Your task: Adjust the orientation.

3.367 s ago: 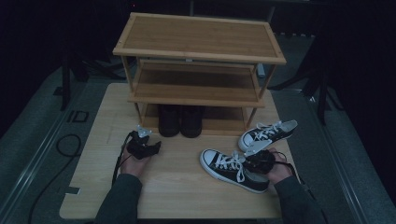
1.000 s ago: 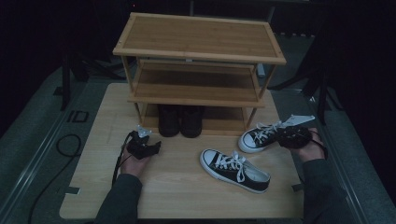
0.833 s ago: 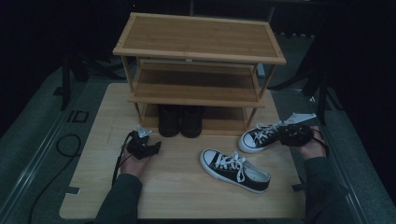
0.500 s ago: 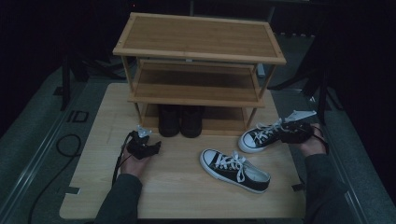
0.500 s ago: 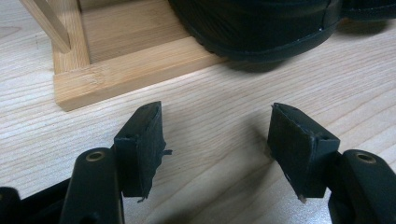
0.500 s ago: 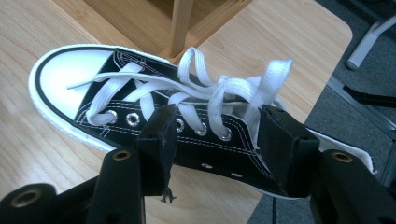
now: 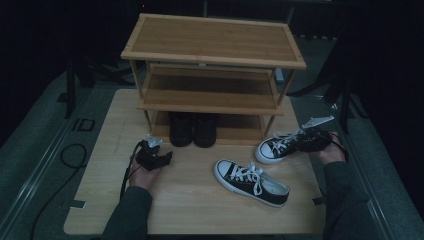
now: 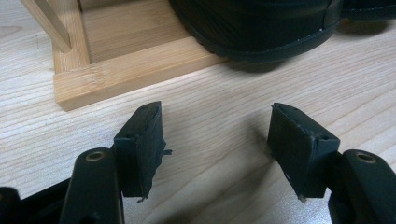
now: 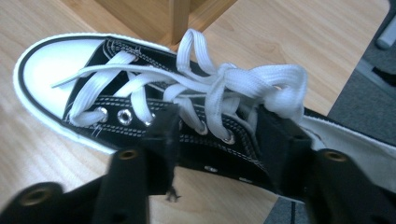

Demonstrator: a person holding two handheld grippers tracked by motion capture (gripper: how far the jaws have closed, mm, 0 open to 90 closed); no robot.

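Observation:
A black-and-white sneaker point(image 7: 278, 145) point(image 9: 116, 112) lies at the table's right edge, toe toward the wooden shoe rack point(image 7: 212, 55). My right gripper point(image 7: 306, 142) point(image 9: 217, 135) straddles its laced upper near the opening, one pad on each side. Its jaws have just been closing and now press on the sneaker. The matching sneaker point(image 7: 252, 182) lies flat nearer the front. My left gripper point(image 7: 162, 153) point(image 8: 217, 140) rests open on the table, nothing between its pads, pointing at the rack's base point(image 8: 126, 70) and a black shoe point(image 8: 257, 23).
A pair of black shoes point(image 7: 193, 129) stands on the rack's bottom shelf; the two upper shelves are bare. The light wooden table point(image 7: 195, 212) sits on a dark floor. A cable point(image 7: 70, 155) trails off at the left.
The right hand moved from the near sneaker to the far one, which now lies flatter on the table. Over the last second it shifted only slightly. The left hand stayed put.

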